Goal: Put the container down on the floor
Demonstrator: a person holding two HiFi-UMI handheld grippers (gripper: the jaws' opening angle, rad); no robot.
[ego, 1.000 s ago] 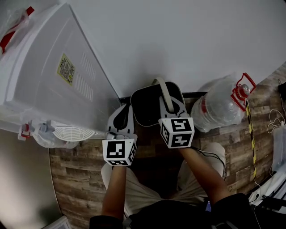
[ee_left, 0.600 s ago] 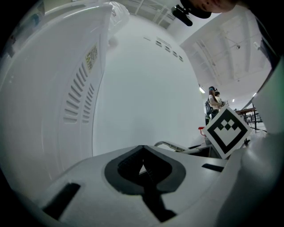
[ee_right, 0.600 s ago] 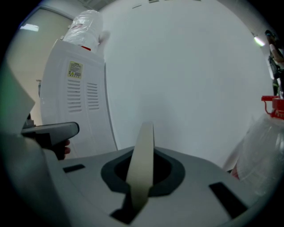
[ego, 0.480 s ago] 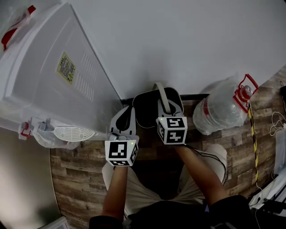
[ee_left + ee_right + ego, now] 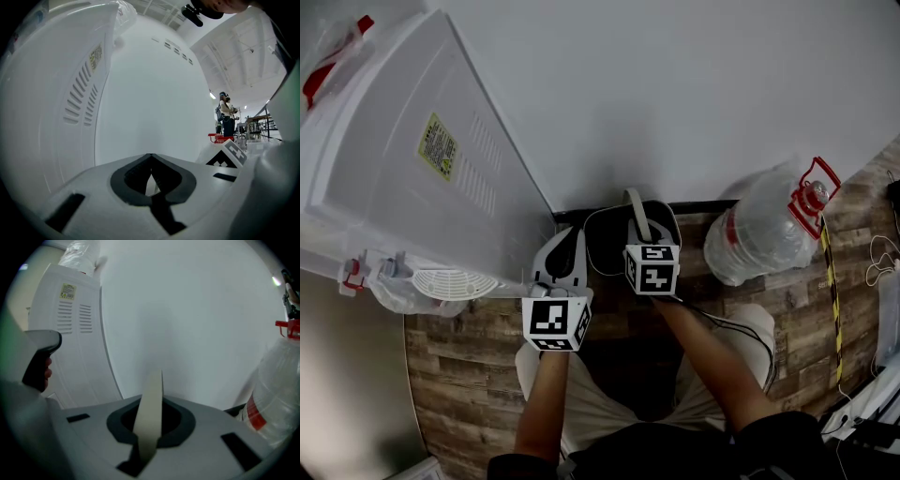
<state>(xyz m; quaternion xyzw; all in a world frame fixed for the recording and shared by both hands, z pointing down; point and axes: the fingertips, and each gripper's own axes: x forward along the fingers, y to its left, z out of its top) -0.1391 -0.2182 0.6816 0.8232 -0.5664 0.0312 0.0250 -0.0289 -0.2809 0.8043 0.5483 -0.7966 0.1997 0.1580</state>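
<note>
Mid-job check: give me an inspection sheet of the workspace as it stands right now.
Surface: wood-plank floor meeting a white wall.
Job's things: dark container hangs by its pale handle near the wall; floor contact cannot be told.
Clutter: large water bottle with red cap, on the floor at right.
Grippers: right gripper shut on the handle; left gripper shut, empty.
Cables: black lead by the right forearm; white cables at the right edge.
Surroundings: white appliance at left.
</note>
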